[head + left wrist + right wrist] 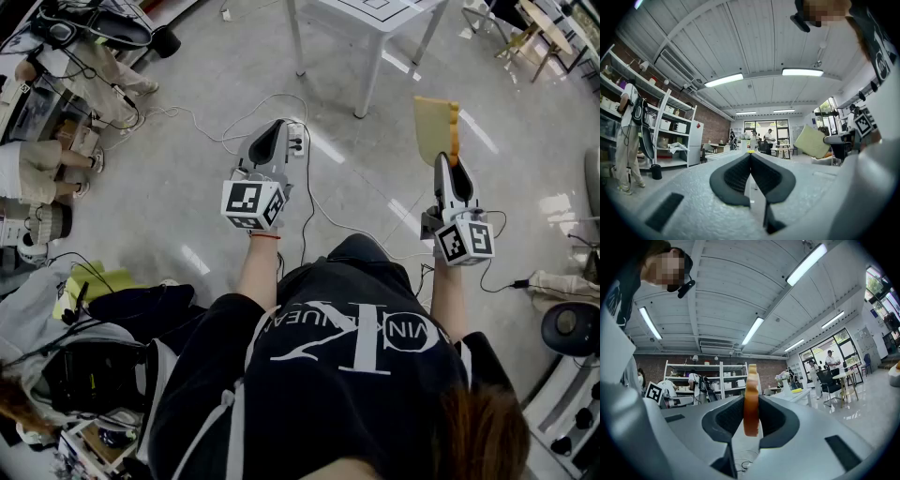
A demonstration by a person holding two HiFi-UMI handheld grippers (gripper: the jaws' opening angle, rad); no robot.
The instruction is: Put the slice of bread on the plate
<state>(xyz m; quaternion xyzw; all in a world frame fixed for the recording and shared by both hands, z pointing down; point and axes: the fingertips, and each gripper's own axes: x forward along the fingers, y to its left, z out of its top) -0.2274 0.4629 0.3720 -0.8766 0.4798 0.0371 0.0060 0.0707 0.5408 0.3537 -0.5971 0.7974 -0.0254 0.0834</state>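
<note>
Both jaws of the right gripper (453, 161) are pinching the slice of bread (433, 129) at its crust, carrying it upright in the air over the floor (178, 225); the left gripper (750, 157) is showing jaws pressed together with nothing between them, well apart from the bread.

Bright, even indoor light from ceiling tubes (806, 264), plus daylight through the far windows (824, 359), which blow out a bit. Head view: glossy floor (187, 225) carries streaky glare; shadows are faint and soft. Both gripper views: strong fisheye, straight lines bow, corners go black. Left gripper (750, 157) and right gripper (751, 401) sit close to the lens and look slightly soft; background is fairly sharp.
</note>
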